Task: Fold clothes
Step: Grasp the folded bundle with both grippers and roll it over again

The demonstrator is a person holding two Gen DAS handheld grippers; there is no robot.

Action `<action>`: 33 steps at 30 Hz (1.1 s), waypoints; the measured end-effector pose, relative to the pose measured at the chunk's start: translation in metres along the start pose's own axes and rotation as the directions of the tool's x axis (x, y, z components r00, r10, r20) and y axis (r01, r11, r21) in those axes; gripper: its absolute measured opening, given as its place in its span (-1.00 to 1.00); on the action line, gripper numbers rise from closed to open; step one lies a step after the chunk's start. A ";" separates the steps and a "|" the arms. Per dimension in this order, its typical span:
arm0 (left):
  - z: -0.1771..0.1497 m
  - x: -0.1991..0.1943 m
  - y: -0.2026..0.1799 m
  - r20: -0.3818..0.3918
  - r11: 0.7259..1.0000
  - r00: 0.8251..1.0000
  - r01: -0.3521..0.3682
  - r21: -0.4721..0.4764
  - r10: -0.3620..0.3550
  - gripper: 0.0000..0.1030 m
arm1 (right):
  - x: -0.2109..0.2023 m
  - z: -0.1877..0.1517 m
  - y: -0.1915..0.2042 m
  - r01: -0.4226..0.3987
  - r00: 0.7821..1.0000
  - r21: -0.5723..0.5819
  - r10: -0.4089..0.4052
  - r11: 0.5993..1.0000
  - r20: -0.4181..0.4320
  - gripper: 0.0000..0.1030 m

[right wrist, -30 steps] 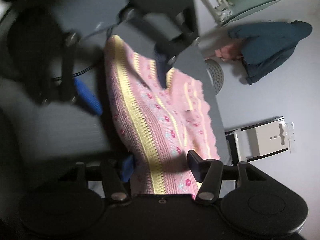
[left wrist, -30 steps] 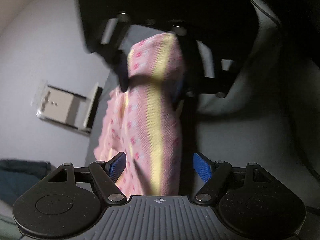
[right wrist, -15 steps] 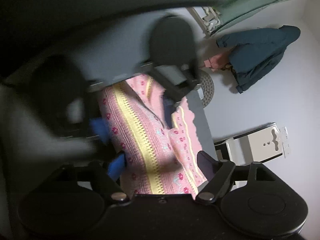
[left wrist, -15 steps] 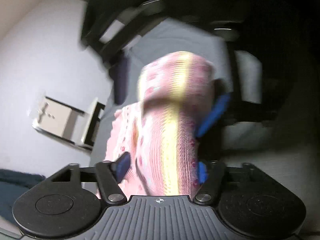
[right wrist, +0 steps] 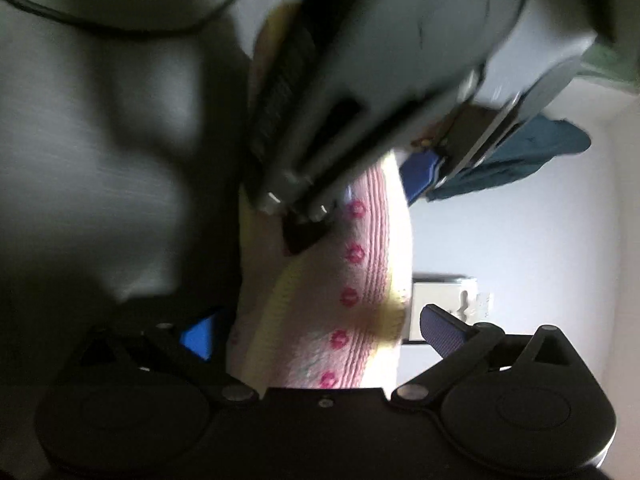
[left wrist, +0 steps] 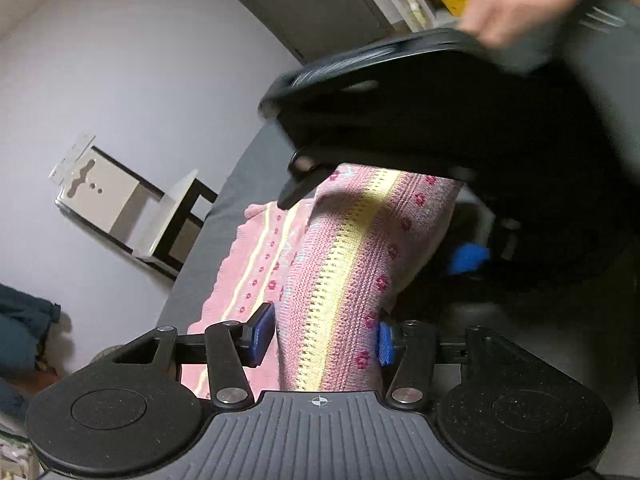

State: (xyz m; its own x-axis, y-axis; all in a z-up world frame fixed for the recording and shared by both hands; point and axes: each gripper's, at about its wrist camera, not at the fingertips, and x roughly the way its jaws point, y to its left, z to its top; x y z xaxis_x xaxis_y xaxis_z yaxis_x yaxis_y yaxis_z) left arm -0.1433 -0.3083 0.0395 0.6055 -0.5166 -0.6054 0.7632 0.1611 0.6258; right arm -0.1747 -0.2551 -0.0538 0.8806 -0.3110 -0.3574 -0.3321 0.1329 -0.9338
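A pink knitted garment [left wrist: 344,264] with yellow stripes and red flowers hangs stretched between both grippers. My left gripper [left wrist: 324,338] is shut on a bunched fold of it, and both blue pads [left wrist: 262,334] press its sides. In the right wrist view the same garment [right wrist: 360,280] runs between the fingers of my right gripper [right wrist: 316,330], which stand wide apart and clear of the cloth on each side, so that gripper is open. The two grippers face each other at close range. A hand [left wrist: 520,4] holds the right gripper from above.
The garment's loose end lies on a grey surface [left wrist: 224,232]. A white bracket stand [left wrist: 120,200] sits beside that surface against the pale wall. Dark teal clothing [right wrist: 520,160] hangs on the wall. A black cable [right wrist: 120,28] crosses the upper left.
The left gripper's fingers have shut on the garment, and the right gripper's fingers have spread apart off it. The two grippers have drawn closer together, and the left view has tilted upward.
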 end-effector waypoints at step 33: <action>0.016 -0.126 -0.060 -0.111 0.841 0.849 0.528 0.120 -0.517 -0.35 | -0.150 -0.026 -0.094 -0.711 0.702 0.248 0.684 0.658 0.198 -0.29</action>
State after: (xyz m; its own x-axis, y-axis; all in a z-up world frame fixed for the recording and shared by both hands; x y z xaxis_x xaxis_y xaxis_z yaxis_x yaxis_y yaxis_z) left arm -0.2690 -0.2665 0.0859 0.1439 -0.4287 -0.8919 0.9343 -0.2382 0.2652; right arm -0.2841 -0.2451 0.0874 0.4585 0.0591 -0.8867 -0.7607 0.5420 -0.3571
